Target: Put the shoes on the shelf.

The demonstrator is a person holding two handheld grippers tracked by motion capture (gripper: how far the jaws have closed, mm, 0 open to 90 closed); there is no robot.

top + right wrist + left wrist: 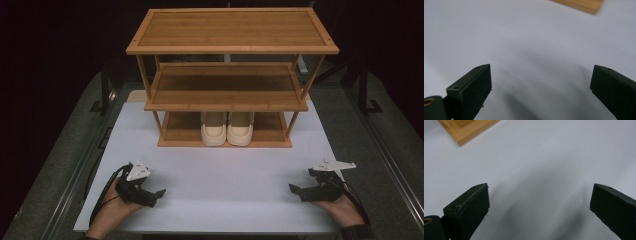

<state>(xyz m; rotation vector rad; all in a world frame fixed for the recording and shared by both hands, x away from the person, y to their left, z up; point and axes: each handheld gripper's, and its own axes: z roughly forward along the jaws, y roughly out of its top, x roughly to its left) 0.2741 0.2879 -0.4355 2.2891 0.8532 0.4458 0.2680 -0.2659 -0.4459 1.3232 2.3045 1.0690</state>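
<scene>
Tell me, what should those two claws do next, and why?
Probably move both forward toward the pair of cream shoes on the bottom shelf of the wooden rack. The left claw and right claw are open, empty and low over the white table, well short of the shoes.

Cream shoes (227, 131) side by side, bottom shelf (182, 134)
</scene>
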